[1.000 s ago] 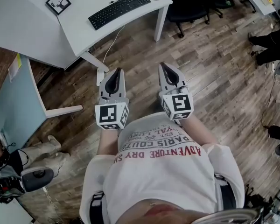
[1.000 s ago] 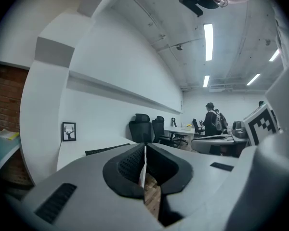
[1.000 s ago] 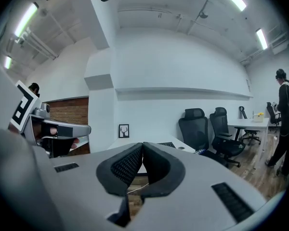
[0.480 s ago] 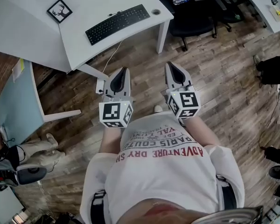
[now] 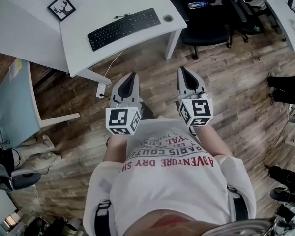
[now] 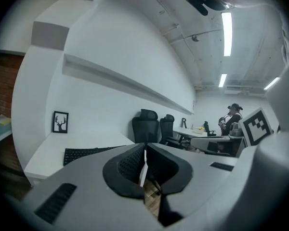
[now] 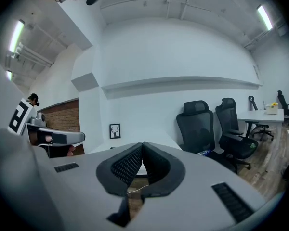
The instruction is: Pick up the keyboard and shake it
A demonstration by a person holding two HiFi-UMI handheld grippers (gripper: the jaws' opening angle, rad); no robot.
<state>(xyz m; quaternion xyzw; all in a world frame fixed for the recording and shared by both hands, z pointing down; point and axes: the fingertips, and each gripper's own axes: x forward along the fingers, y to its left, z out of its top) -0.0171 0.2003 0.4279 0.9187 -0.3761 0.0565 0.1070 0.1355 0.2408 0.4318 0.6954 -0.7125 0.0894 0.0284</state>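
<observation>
A black keyboard (image 5: 123,27) lies on the white desk (image 5: 93,48) at the top of the head view, its cable hanging off the front edge. In the left gripper view the keyboard (image 6: 84,154) shows low at the left. My left gripper (image 5: 130,77) and right gripper (image 5: 183,73) are held side by side over the wooden floor, well short of the desk. Both are shut with nothing between their jaws. The left gripper (image 6: 144,150) and the right gripper (image 7: 142,146) point toward the desk.
A small framed deer picture (image 5: 62,7) stands on the desk's far left. Black office chairs (image 5: 209,18) stand right of the desk, and a second desk (image 5: 280,6) is at the far right. A light blue panel (image 5: 12,107) stands at the left. People's feet (image 5: 285,87) show at the right.
The desk and keyboard have slid lower and nearer in the head view as the person steps toward them. Both grippers stay shut and side by side.
</observation>
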